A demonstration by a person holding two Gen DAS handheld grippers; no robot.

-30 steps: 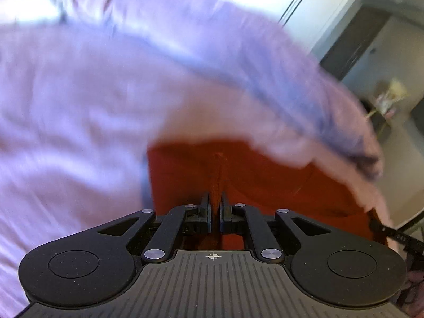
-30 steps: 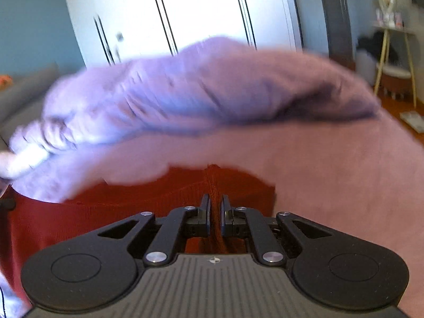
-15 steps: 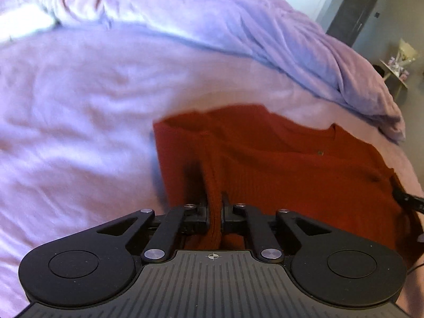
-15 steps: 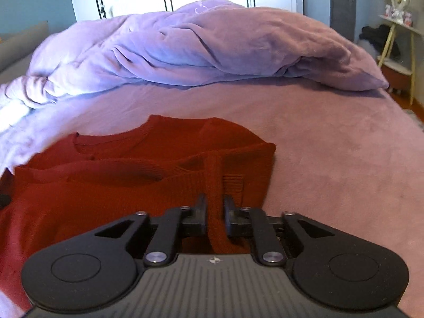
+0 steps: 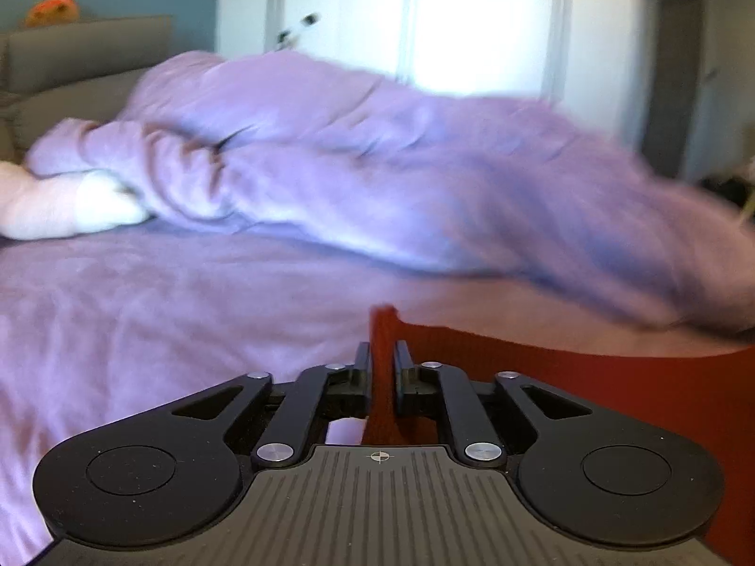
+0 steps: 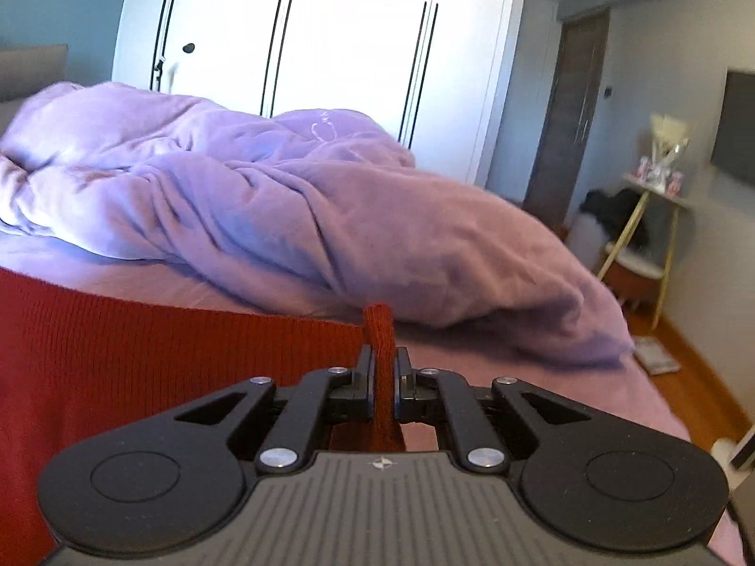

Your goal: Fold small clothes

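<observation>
A rust-red knitted sweater (image 6: 141, 358) is held up off the bed, stretched between both grippers. My left gripper (image 5: 381, 358) is shut on one corner of it; the cloth runs off to the right in the left wrist view (image 5: 613, 387). My right gripper (image 6: 382, 363) is shut on the other corner; the cloth runs off to the left. The lower part of the sweater is hidden behind the grippers.
A lilac sheet covers the bed (image 5: 141, 311). A crumpled lilac duvet (image 6: 264, 207) lies heaped across the far side. White wardrobe doors (image 6: 330, 47) stand behind. A small side table (image 6: 660, 198) stands on the wooden floor at right.
Both grippers have risen and tilted up, lifting the sweater's edge off the bed. Half a second ago the sweater lay flat on the sheet; now it hangs taut between them.
</observation>
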